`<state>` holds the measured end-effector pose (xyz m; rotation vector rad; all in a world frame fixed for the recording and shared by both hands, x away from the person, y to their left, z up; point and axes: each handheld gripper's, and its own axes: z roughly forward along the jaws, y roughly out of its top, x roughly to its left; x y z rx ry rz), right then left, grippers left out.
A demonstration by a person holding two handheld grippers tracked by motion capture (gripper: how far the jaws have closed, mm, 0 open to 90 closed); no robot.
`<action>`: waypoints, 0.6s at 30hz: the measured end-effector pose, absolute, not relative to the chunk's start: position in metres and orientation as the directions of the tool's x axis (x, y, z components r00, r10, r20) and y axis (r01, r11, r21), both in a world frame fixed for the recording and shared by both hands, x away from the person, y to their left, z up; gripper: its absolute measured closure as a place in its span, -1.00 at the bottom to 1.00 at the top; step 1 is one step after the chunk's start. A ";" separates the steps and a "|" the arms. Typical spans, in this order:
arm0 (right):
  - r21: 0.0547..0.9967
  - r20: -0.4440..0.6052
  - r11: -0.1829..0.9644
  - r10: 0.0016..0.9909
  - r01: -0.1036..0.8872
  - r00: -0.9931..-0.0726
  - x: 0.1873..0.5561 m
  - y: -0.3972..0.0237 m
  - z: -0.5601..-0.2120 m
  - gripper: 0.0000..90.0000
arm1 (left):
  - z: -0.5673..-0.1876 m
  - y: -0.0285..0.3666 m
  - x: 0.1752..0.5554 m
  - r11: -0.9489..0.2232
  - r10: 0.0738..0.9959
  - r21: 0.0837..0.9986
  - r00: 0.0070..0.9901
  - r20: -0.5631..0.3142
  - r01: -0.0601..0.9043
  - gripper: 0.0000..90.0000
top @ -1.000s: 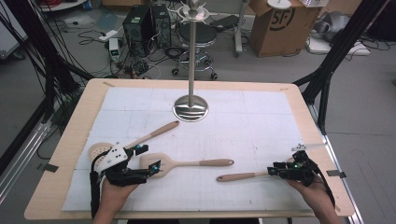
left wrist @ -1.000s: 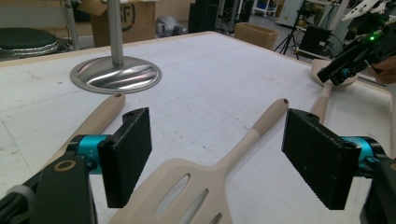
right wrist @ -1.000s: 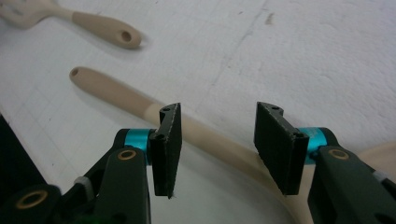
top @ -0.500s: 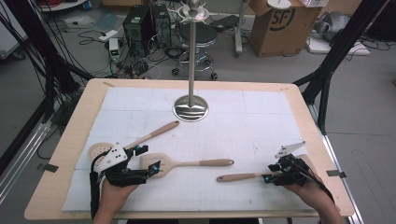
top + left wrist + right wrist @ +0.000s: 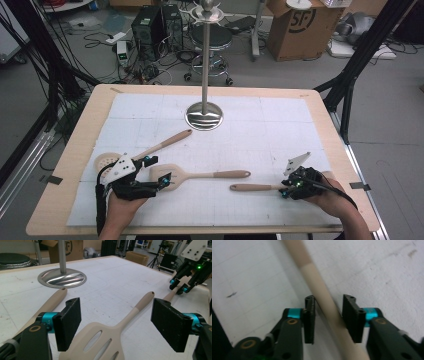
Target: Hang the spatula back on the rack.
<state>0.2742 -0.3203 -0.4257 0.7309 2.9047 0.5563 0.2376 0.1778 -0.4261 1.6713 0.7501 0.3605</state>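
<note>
Room: behind your wooden table (image 5: 70,165) lie cables, a black case, a stool and a cardboard box (image 5: 292,27) on grey floor.
Surface: a white gridded mat (image 5: 280,130) covers the tabletop; a metal stand (image 5: 204,116) with a round base rises at its far middle.
Far-left utensil: a round-headed wooden skimmer (image 5: 150,148) lies slanted, its handle pointing toward the stand, just beside your left gripper.
Left gripper (image 5: 116,323): your jaws stand wide apart, gripping nothing; the head of the slotted spatula (image 5: 110,340) lies on the mat between them, untouched.
Slotted spatula, high view (image 5: 200,175): flat on the mat, handle running toward your right.
Wooden handle (image 5: 255,187): flat on the mat right of the spatula, its right end between your right jaws.
Right gripper (image 5: 328,317): your jaws have just been closing around that handle (image 5: 324,302); narrow gaps show on both sides, so the pads are not yet pressing.
</note>
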 end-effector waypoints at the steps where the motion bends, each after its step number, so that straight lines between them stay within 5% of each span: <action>1: 0.372 0.003 0.822 0.463 0.431 -0.886 0.274 -0.320 -0.425 0.56 | -0.426 0.178 0.238 -0.084 0.650 0.956 0.743 -0.160 0.280 -0.44; 5: 0.406 0.078 0.823 0.402 0.398 -0.912 0.271 -0.318 -0.427 0.74 | -0.426 0.178 0.237 -0.086 0.650 0.956 0.743 -0.159 0.280 -0.44; 12: 0.532 0.224 0.726 0.377 0.437 -0.899 0.269 -0.318 -0.424 0.75 | -0.426 0.178 0.237 -0.086 0.648 0.956 0.744 -0.160 0.280 -0.44; 18: 0.633 0.251 0.608 0.423 0.478 -0.871 0.279 -0.313 -0.415 0.75 | -0.426 0.179 0.237 -0.082 0.652 0.957 0.741 -0.161 0.280 -0.44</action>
